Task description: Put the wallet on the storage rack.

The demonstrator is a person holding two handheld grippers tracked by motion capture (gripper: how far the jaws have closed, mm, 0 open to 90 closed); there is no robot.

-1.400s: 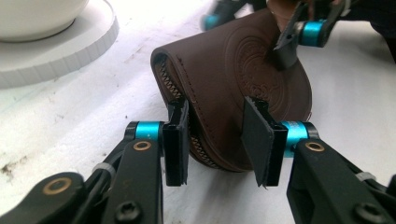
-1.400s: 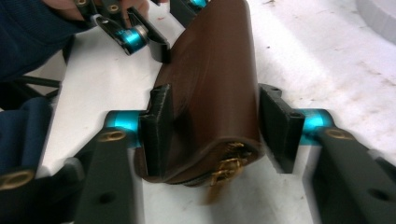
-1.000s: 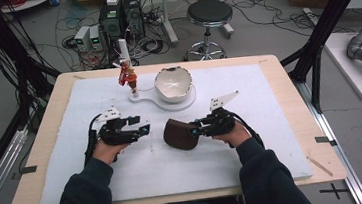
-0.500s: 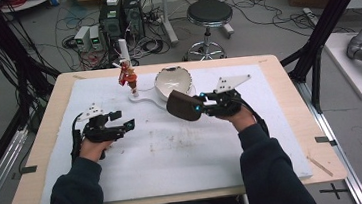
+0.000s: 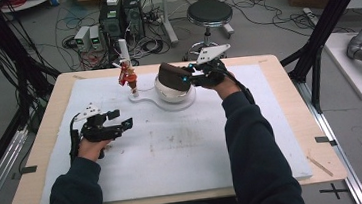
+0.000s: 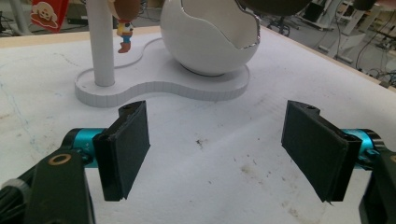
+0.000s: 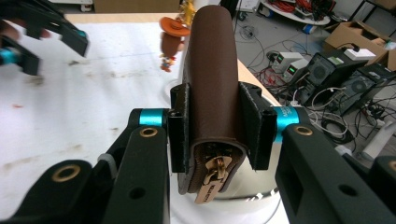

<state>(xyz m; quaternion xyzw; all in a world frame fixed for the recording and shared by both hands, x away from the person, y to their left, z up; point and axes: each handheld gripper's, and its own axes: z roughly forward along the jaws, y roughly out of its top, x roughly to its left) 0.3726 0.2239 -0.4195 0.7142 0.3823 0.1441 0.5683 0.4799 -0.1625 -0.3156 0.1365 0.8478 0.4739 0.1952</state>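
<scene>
- Brown zip pouch (image 7: 208,88): leather-look, with a gold zip pull (image 7: 208,185) whose stamped lettering is too small to read. It hangs over the white egg-shaped bowl (image 5: 172,90) near the far edge of the table (image 5: 37,146).
- Right gripper (image 7: 216,128): both pads squeeze the pouch's flat sides near its zip end; the rest sticks out beyond the jaws.
- Left gripper (image 6: 219,154): jaws have just been opening, now spread wide with nothing between them, low over the white mat (image 5: 184,157) toward the left edge.
- A cowboy figurine (image 5: 128,77) hangs beside the bowl.

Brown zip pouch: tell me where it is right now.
In the high view the brown zip pouch is clamped in the right gripper, held just over the white egg-shaped bowl at the table's far middle.
</scene>
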